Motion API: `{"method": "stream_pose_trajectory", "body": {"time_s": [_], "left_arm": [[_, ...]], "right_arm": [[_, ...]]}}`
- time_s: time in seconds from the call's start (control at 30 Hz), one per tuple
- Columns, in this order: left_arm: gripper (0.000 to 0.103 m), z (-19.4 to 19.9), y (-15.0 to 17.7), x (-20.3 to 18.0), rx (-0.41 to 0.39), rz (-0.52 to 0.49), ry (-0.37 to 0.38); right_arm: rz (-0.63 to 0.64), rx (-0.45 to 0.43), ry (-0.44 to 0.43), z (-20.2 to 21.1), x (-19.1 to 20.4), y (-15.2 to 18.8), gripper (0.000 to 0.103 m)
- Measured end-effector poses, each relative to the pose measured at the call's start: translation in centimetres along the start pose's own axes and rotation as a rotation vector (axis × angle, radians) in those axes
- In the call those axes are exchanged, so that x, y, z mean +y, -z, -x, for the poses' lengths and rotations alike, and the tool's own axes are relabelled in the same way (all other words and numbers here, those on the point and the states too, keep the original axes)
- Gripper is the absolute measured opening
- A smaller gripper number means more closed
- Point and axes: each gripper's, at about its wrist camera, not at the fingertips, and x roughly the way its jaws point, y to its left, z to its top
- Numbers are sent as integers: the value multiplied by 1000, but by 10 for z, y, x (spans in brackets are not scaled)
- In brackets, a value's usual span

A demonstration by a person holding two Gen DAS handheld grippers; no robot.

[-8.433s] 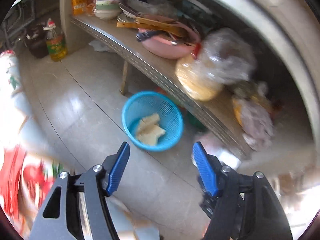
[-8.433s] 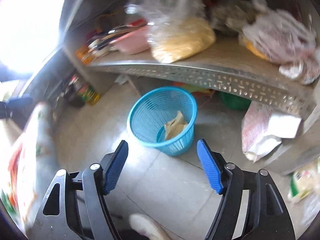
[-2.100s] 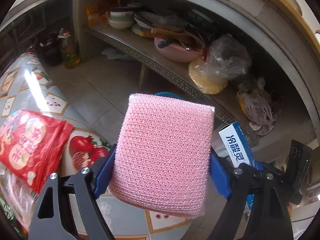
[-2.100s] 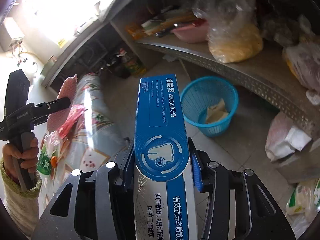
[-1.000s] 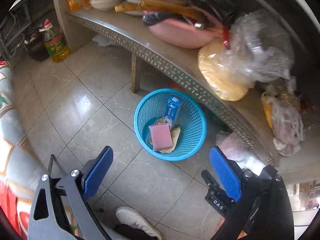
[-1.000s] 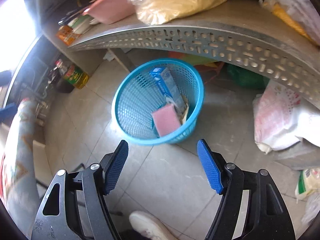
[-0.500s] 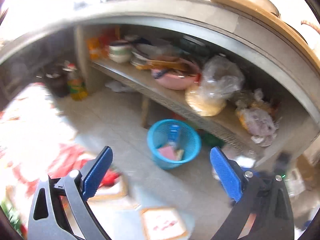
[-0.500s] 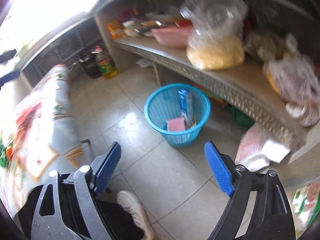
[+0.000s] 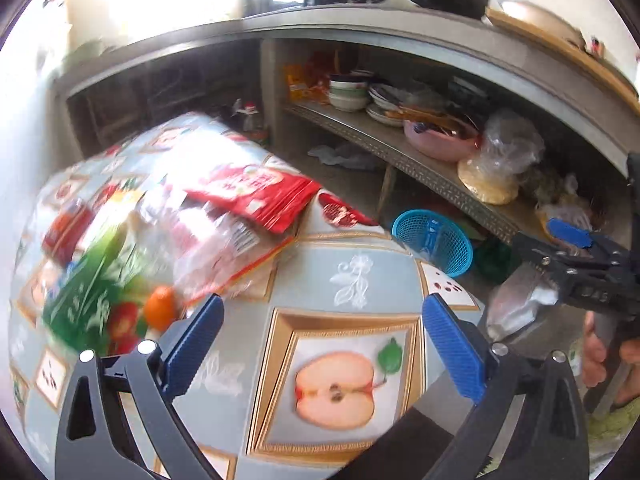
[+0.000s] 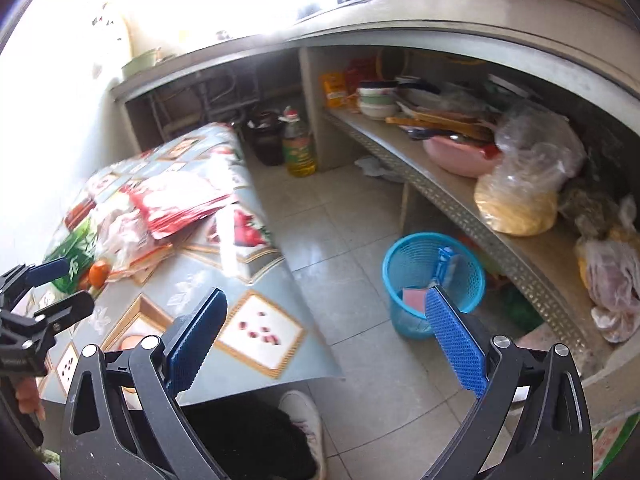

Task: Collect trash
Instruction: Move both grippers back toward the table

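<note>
A blue mesh basket [image 10: 402, 316] stands on the floor under the shelf and holds a pink sponge [image 10: 414, 298] and a blue toothpaste box [image 10: 444, 264]. The basket [image 9: 452, 252] also shows past the table edge in the left wrist view. My right gripper [image 10: 326, 340] hangs over the floor near the table corner; its jaws are opening with nothing between them. My left gripper [image 9: 324, 344] is open and empty above the fruit-patterned tablecloth [image 9: 360, 264]. A red snack packet [image 9: 248, 196] lies on blurred plastic bags [image 9: 120, 272] on the table.
A metal shelf [image 10: 460, 204] carries a pink bowl [image 10: 460, 156], dishes and plastic bags. An oil bottle [image 10: 298, 148] stands on the tiled floor behind. A shoe [image 10: 304, 412] shows below the right gripper. A hand [image 9: 596, 352] holds the right gripper [image 9: 552, 246].
Both grippers have drawn back and up from the basket. The left view has swung over the table, so the red packet and bags now fill its left side.
</note>
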Motion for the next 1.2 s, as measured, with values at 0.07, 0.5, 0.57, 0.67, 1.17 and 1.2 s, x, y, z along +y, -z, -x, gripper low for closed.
{"method": "stream_pose_trajectory", "body": {"time_s": [0.07,0.5,0.57,0.67,1.17,1.2], "left_arm": [[97,11,11,14,-17,51,6],[97,61,51,87,-178,260,-10],[97,63,55,97,-180,296,9],[97,64,59,110,-187,332,31],[97,77,94,154,-190,389,-71],[97,77,96,156,-187,382,-81]], "right_arm": [[31,5,-20,1,19,-3,95],[290,-55,12,14,126,-14,95],[310,-89,20,17,138,-17,95],[319,-126,-10,23,151,-23,95],[212,-23,-241,-5,154,0,95],[203,-2,-254,-9,154,0,95]]}}
